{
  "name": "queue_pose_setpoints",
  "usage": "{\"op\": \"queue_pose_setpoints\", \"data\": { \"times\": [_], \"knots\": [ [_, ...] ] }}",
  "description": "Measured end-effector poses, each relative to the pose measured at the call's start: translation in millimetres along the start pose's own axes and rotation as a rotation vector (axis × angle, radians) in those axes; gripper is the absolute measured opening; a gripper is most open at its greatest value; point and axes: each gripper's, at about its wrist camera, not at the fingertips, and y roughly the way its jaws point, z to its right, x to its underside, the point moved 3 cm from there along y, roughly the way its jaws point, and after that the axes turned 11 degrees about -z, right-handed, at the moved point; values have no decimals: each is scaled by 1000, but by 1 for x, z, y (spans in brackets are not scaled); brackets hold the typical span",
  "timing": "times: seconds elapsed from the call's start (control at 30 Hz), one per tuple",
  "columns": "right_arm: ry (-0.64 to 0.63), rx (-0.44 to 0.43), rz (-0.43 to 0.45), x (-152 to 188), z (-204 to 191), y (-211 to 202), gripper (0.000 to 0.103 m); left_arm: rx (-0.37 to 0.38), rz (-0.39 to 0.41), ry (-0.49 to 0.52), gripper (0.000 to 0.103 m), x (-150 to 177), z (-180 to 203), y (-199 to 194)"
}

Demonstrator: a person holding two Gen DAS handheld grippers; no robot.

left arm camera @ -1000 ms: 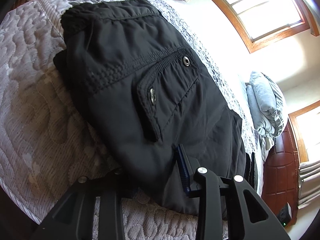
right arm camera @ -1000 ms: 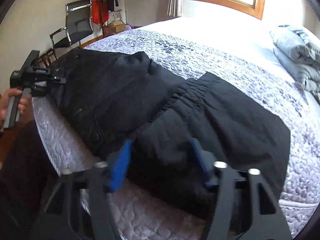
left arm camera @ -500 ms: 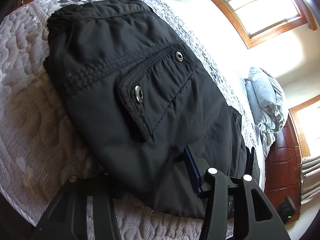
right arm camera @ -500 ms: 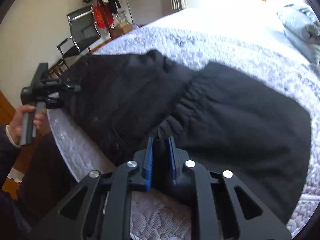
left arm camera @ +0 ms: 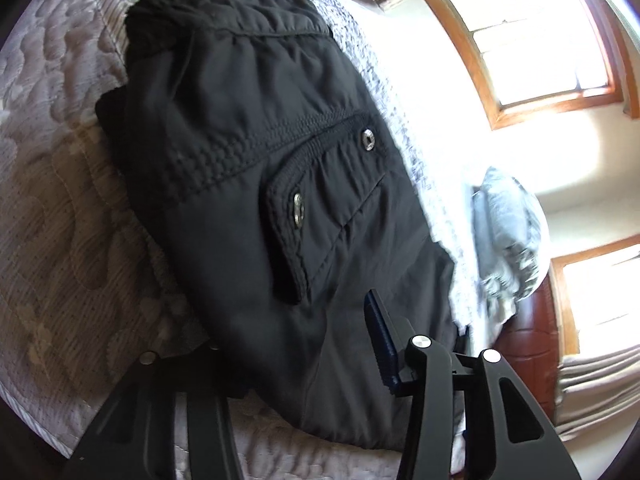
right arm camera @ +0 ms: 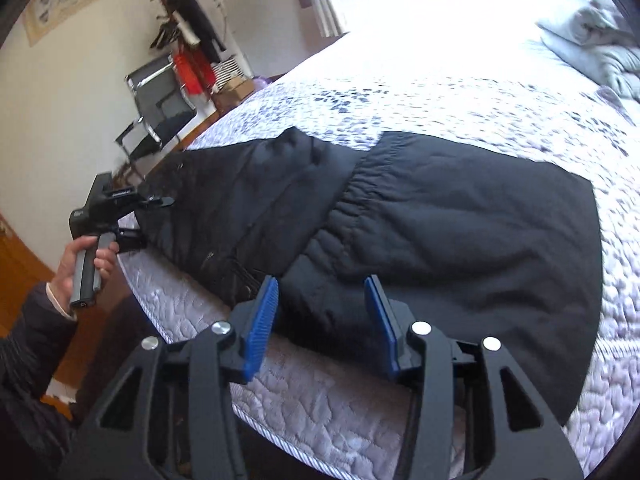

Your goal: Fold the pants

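Note:
Black pants (right arm camera: 420,220) lie across the near part of a quilted bed, one part folded over the other near the waistband gathers. In the left wrist view the pants (left arm camera: 260,160) show a flap pocket with two snaps. My left gripper (left arm camera: 296,352) is open with the pants' near edge between its jaws; its left finger is hidden under the cloth. It also shows in the right wrist view (right arm camera: 154,220) at the pants' left end. My right gripper (right arm camera: 320,320) is open, hovering over the pants' near edge, holding nothing.
The bed (right arm camera: 440,92) has a grey-white quilted cover. A folded grey blanket (right arm camera: 592,44) lies at the far right. A black chair (right arm camera: 160,108) and a coat rack (right arm camera: 188,36) stand by the wall at left. The bed's near edge (right arm camera: 280,412) is just below my right gripper.
My right gripper closed on the pants half a second ago and has now opened and lifted back. My left gripper stays open at the pants' edge, shifting slightly.

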Motion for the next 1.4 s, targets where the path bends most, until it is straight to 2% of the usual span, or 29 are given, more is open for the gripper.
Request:
{"op": "queue_pose_setpoints", "data": {
  "times": [0.07, 0.1, 0.13, 0.23, 0.3, 0.43, 0.53, 0.63, 0.73, 0.93, 1.03, 1.1, 1.2, 1.3, 1.4],
  "knots": [
    [19, 16, 5, 5, 6, -1, 47, 15, -3, -4, 41, -1, -1, -3],
    [30, 20, 6, 7, 9, -3, 47, -4, -7, -2, 30, -3, -2, -2],
    [46, 17, 9, 9, 13, -3, 47, -26, -11, -5, 24, -4, -4, 0],
    [84, 7, 18, 13, 21, -5, 49, -10, -24, -66, 23, -5, -14, 3],
    [96, 16, 18, 15, 25, -6, 51, -15, -11, -68, 20, -4, -12, 2],
    [107, 24, 22, 17, 29, -9, 51, -51, 41, -5, 14, 1, 3, -2],
    [121, 28, 30, 17, 34, -12, 51, -55, 91, 47, 13, 6, 19, -7],
    [137, 37, 40, 18, 41, -16, 51, -119, 146, 161, 13, 11, 50, -13],
    [156, 43, 53, 20, 48, -21, 52, -154, 196, 265, 13, 14, 83, -18],
    [192, 47, 74, 23, 58, -26, 52, -208, 243, 578, 16, 46, 176, -4],
    [212, 50, 84, 26, 64, -28, 52, -246, 234, 742, 18, 71, 212, 16],
    [233, 49, 92, 29, 70, -30, 52, -289, 206, 873, 19, 99, 237, 38],
    [269, 39, 108, 32, 81, -35, 52, -347, 153, 1016, 23, 138, 251, 69],
    [302, 38, 118, 37, 90, -39, 52, -384, 78, 1071, 25, 154, 256, 103],
    [310, 48, 122, 41, 94, -44, 53, -398, 52, 1077, 25, 164, 253, 123]
  ]
}}
